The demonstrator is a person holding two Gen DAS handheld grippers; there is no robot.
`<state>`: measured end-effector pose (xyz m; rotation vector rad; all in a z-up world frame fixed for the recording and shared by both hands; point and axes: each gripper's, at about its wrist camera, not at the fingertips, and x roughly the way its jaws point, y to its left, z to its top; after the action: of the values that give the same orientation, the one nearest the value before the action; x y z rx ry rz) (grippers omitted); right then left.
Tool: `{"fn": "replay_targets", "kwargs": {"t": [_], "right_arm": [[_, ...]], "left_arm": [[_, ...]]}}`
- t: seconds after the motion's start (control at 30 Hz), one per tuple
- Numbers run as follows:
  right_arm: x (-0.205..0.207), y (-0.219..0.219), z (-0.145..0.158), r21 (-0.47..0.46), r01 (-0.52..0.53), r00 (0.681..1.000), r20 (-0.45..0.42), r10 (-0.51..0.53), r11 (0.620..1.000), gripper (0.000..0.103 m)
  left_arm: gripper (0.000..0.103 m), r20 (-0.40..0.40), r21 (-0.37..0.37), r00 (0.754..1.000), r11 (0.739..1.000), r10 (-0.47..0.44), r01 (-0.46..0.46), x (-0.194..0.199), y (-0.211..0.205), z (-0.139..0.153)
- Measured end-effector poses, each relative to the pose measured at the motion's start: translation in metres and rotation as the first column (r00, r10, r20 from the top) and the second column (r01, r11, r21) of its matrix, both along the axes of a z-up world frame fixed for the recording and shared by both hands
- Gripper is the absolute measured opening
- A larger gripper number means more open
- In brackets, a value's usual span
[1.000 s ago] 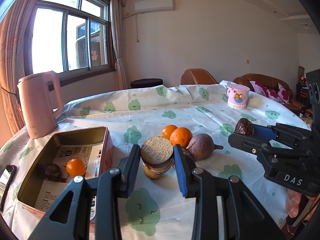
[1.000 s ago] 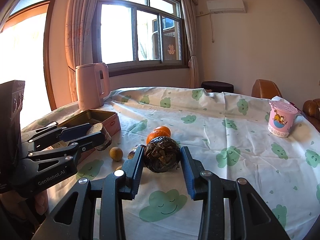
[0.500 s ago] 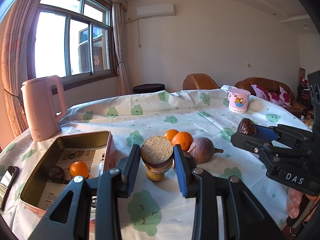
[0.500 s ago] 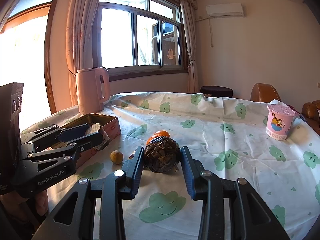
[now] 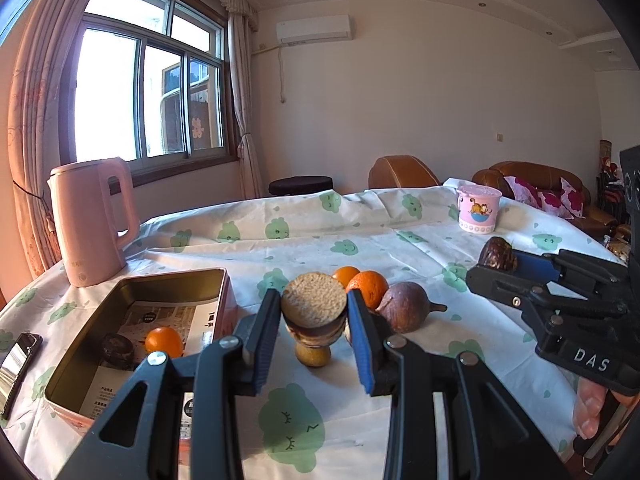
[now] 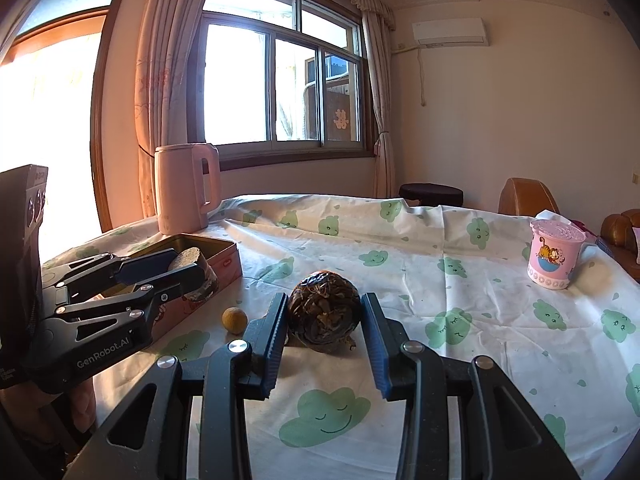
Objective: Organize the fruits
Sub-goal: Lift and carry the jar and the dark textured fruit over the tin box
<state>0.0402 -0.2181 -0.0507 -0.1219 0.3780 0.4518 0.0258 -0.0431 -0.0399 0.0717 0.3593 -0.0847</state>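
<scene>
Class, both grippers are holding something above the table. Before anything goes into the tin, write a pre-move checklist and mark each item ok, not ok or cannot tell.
1. Left gripper jaws clamp the cut-topped brown fruit: ok.
2. Right gripper jaws clamp the dark round fruit: ok.
3. Tin open, with free floor beside its small orange: ok.
4. Grippers apart from each other: ok.
5. Pink kettle stands behind the tin, off the path: ok.
6. Grip firmness: cannot tell.

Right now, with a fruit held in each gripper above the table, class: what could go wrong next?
1. The left gripper pinches only the sides of the flat-topped brown fruit; it might slip onto the small yellow fruit below.
2. The dark round fruit in the right gripper could roll free.
3. Both grippers heading for the tin box may collide.
</scene>
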Motion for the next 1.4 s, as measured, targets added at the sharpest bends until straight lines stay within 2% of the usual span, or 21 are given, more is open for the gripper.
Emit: {"fn": "replay_targets", "kwargs": {"t": [0.37,0.7,0.9,1.4], "right_arm": [[-0.007,0.005,0.004,-0.037,0.007,0.999,0.037,-0.006,0.999,0.039],[-0.004,0.006,0.035,-0.047,-0.027,0.998,0.058,0.030,0.999,0.039],[0.000,0.019,0.053,-0.038,-0.072,0.995,0.064,0.074,0.997,0.039],[0.014,0.074,0.074,-0.051,-0.177,0.981,0.067,0.181,0.983,0.039]], "left_arm": [[0.036,0.016,0.001,1.000,1.000,0.008,-0.008,-0.005,0.004,0.003],[0.036,0.011,0.001,0.998,0.999,0.055,-0.055,-0.006,0.022,0.012],[0.036,0.002,-0.009,0.996,0.996,0.093,-0.093,-0.004,0.039,0.014],[0.036,-0.011,-0.013,0.984,0.984,0.178,-0.178,-0.001,0.081,0.016]]}}
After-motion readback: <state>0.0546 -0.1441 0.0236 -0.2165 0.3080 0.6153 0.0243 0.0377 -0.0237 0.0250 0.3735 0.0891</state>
